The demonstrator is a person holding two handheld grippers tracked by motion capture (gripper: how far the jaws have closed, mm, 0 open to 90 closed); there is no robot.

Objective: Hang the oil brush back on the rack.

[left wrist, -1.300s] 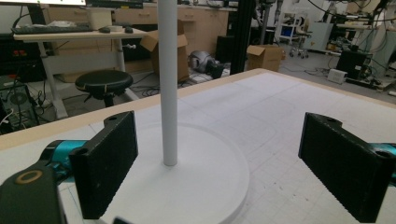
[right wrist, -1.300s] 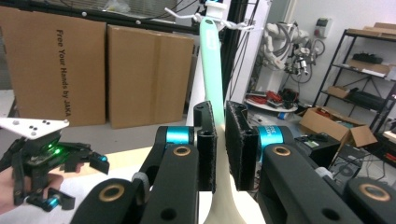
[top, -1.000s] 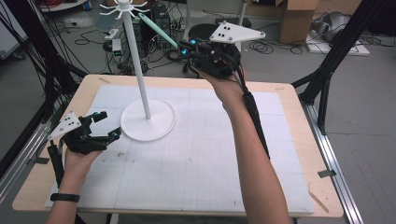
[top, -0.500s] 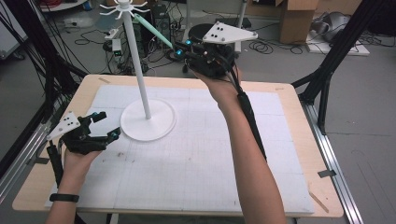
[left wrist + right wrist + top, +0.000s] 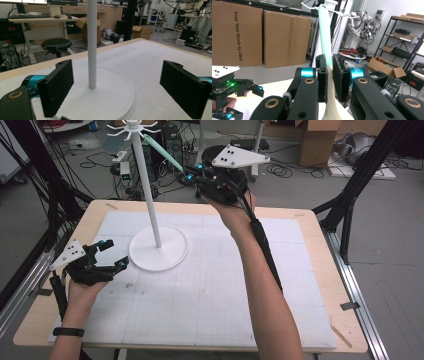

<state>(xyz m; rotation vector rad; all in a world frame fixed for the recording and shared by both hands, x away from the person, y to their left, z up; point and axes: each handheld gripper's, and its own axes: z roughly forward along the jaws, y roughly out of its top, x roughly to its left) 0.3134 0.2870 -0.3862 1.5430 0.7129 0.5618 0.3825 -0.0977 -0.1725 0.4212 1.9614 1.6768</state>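
Observation:
A white stand rises from the mat on a thin pole with a round base and a ring of hooks at its top. A pale green strip slants from the hooks down to my right gripper, which is held above the table's far edge. The right gripper view has the jaws of the right gripper shut on that strip. My left gripper rests at the table's left, open, left of the base. Its jaws frame the pole from a distance.
A white gridded mat covers the wooden table. Black frame posts stand at both sides. Cables and cardboard boxes lie on the floor beyond the far edge. A metal rail runs along the right side.
My right gripper has shifted slightly left toward the stand and tilted, still gripping the strip. The left gripper has stayed put.

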